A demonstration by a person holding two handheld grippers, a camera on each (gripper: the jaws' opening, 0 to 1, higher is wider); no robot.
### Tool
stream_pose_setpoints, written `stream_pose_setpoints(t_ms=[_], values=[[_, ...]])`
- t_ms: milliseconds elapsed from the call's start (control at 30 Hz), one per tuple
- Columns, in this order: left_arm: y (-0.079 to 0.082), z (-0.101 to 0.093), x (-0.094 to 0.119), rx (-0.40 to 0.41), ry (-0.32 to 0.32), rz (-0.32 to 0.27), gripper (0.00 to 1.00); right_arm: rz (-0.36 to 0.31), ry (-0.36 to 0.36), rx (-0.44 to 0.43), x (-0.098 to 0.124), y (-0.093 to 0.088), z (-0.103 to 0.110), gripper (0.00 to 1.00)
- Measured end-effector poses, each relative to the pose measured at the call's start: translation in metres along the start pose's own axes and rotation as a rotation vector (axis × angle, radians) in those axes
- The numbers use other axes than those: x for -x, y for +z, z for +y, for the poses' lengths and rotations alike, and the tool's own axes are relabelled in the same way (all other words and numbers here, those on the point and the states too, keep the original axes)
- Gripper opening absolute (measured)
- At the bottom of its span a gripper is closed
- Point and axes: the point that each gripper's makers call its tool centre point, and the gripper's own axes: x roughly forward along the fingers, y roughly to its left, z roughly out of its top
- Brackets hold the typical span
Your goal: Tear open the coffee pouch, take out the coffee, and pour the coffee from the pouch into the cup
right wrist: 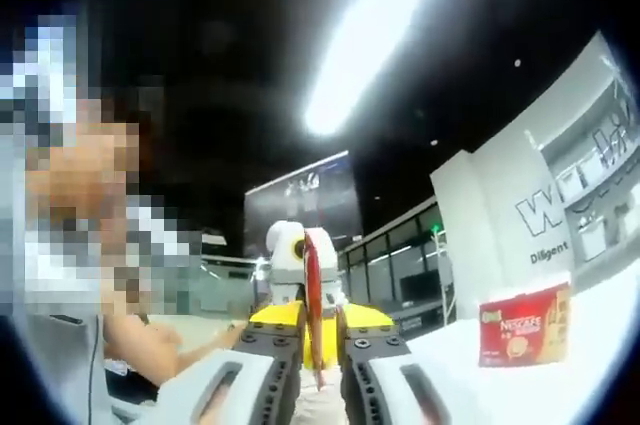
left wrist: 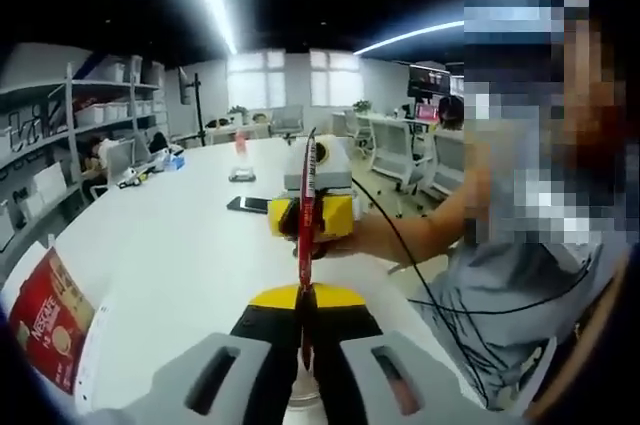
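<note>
Coffee pouch: a slim red stick pouch point(left wrist: 307, 245) is held edge-on in the air above the white desk point(left wrist: 170, 255), stretched between the two claws.
Left claw point(left wrist: 303, 330): closed narrowly on the near end of the pouch.
Right claw point(right wrist: 318, 345): closed narrowly on the opposite end; it is seen across the pouch in the left gripper view.
Coffee box: a red box point(left wrist: 48, 330) stands on the desk, well apart from the pouch.
Done: the pouch is gripped at both ends.
Tear: no opening can be made out; judged not yet made.
Left: tearing and pouring into the cup.
</note>
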Motion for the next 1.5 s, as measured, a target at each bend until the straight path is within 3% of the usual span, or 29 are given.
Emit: stream_pose_setpoints(t_ms=[200, 400, 500, 533, 633, 767, 833, 933, 1000, 1067, 1133, 1267, 1500], values=[[-0.004, 0.003, -0.003, -0.004, 0.008, 0.015, 0.11, 0.019, -0.003, -0.008, -0.001, -0.003, 0.0, 0.03], [0.002, 0.001, -0.005, -0.02, 0.007, 0.0, 0.06, 0.054, 0.005, -0.029, -0.002, -0.012, 0.002, 0.03], [0.005, 0.004, -0.003, -0.002, 0.007, -0.019, 0.05, 0.053, 0.01, -0.005, -0.001, -0.007, 0.004, 0.11], [0.005, 0.003, -0.003, 0.002, 0.004, -0.021, 0.05, 0.019, 0.012, 0.008, 0.0, 0.002, 0.005, 0.13], [0.005, 0.003, -0.003, 0.006, 0.004, -0.024, 0.05, -0.013, 0.003, 0.002, 0.005, 0.016, 0.003, 0.05], [0.004, 0.003, -0.007, -0.006, 0.011, -0.017, 0.08, 0.003, -0.013, 0.009, 0.004, 0.013, 0.001, 0.03], [0.009, 0.006, -0.007, -0.015, 0.029, -0.044, 0.12, 0.002, -0.022, -0.008, 0.005, 0.011, -0.002, 0.02], [0.02, 0.005, -0.004, -0.016, 0.028, -0.091, 0.09, 0.023, -0.024, -0.016, 0.003, 0.004, -0.002, 0.03], [0.018, 0.005, -0.003, -0.002, 0.022, -0.079, 0.05, 0.029, -0.013, -0.025, 0.002, 0.002, -0.001, 0.05], [0.018, 0.007, -0.001, -0.007, 0.028, -0.084, 0.05, 0.01, -0.017, 0.0, 0.004, 0.009, -0.002, 0.09], [0.017, 0.006, 0.0, 0.001, 0.024, -0.083, 0.05, -0.053, 0.0, -0.015, 0.006, 0.024, 0.0, 0.08], [0.018, 0.003, -0.002, 0.004, 0.014, -0.08, 0.05, -0.023, -0.003, 0.011, 0.006, 0.022, -0.001, 0.05], [0.02, 0.002, -0.002, 0.0, 0.011, -0.086, 0.05, -0.002, 0.011, -0.003, 0.001, 0.017, 0.002, 0.07]])
